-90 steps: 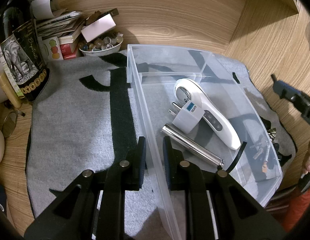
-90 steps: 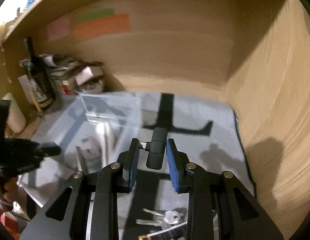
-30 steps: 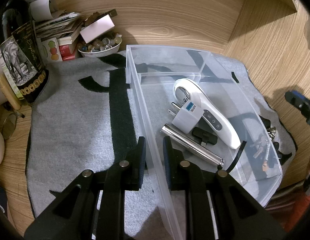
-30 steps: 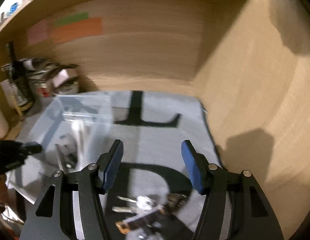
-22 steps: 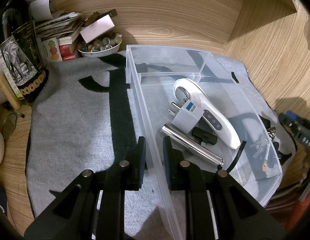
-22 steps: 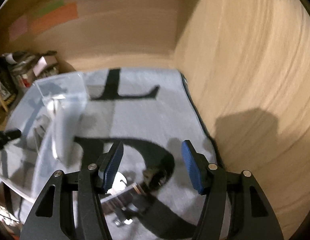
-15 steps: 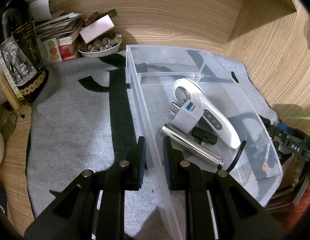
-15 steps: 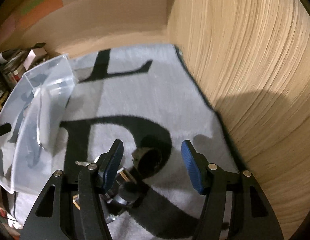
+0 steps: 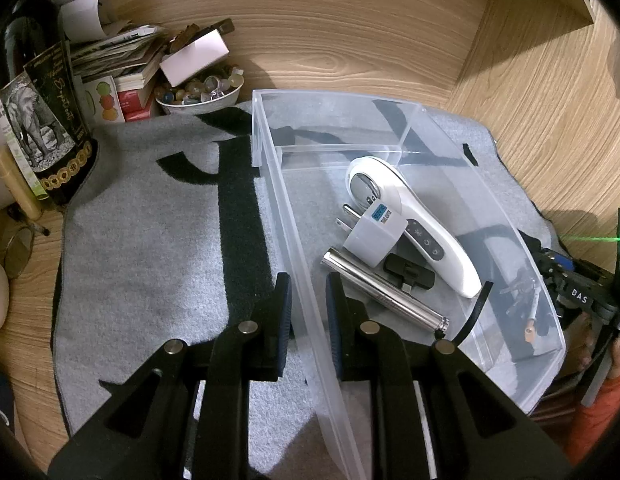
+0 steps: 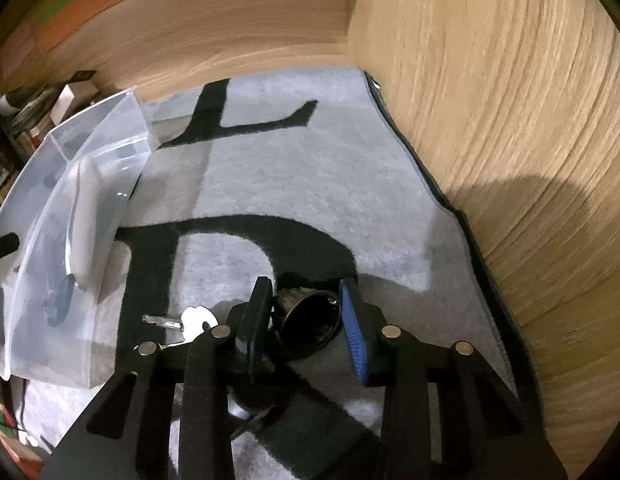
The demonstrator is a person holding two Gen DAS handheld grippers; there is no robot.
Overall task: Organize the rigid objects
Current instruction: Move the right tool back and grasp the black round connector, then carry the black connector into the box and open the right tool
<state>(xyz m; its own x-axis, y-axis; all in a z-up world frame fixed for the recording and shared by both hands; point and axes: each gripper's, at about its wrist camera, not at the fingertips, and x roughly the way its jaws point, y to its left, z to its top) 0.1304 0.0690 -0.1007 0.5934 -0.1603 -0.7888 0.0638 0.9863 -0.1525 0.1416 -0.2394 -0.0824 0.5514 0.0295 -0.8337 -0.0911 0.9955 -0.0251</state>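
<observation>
A clear plastic bin [image 9: 270, 152] sits on the grey mat; my left gripper [image 9: 306, 300] is shut on its near left wall. Inside lie a white handheld device [image 9: 421, 220], a white plug adapter [image 9: 371, 240], a silver metal tube [image 9: 385, 300] and a small black dongle [image 9: 409, 274]. In the right wrist view my right gripper [image 10: 304, 308] is open, its fingers either side of a dark round metal cup-like object [image 10: 310, 320] lying on the mat. Silver keys [image 10: 190, 322] lie just left of it. The bin [image 10: 50, 200] stands at the left there.
A dark bottle [image 9: 42, 120], stacked books [image 9: 122, 64] and a white bowl of small beads [image 9: 198, 94] crowd the back left corner. Wooden walls close in behind and on the right [image 10: 529, 160]. A grey mat with black letters [image 10: 310, 184] covers the surface.
My right gripper dropped the black dongle into the bin, opened, swung right and down, and now straddles the dark round object. My left gripper has stayed put on the bin wall.
</observation>
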